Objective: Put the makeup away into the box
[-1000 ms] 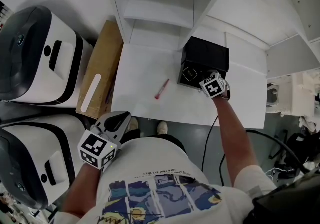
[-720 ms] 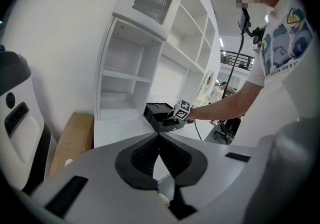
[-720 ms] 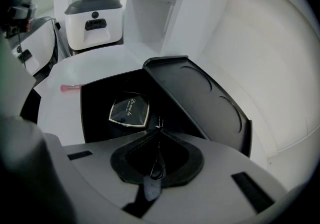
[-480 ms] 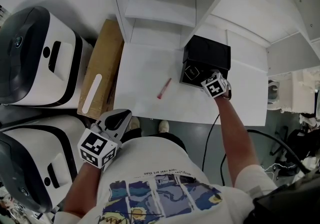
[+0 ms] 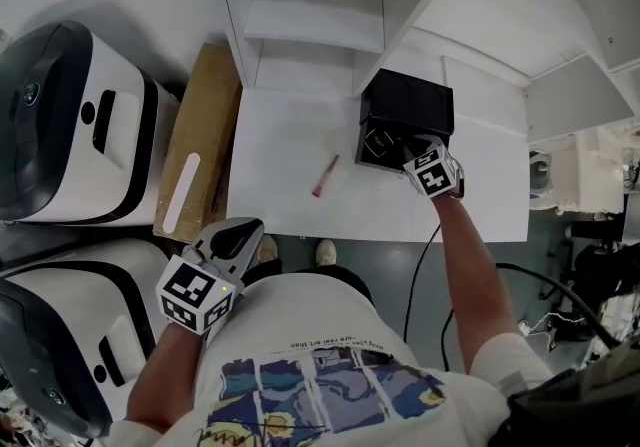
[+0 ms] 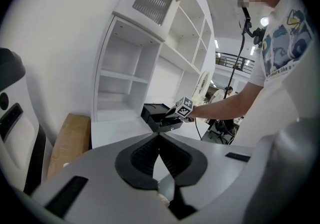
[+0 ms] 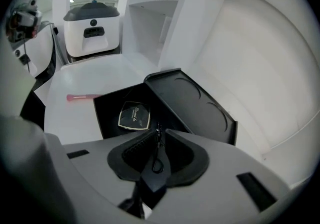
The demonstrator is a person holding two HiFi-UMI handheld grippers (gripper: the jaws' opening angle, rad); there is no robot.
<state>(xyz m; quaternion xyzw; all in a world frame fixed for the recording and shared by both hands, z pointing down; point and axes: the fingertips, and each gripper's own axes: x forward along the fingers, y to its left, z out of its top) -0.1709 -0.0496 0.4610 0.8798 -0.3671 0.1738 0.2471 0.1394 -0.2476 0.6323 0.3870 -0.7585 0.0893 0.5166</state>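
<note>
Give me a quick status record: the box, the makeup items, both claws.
box: black box on the white table, lid open
in box: dark compact, lying flat
not yet packed: pink stick on the table, left of the box in the head view, apart from it
right claw: over the box; jaws have just been opening, narrow gap, no makeup seen gripped
left claw: shut, empty, held back past the table's near edge
</note>
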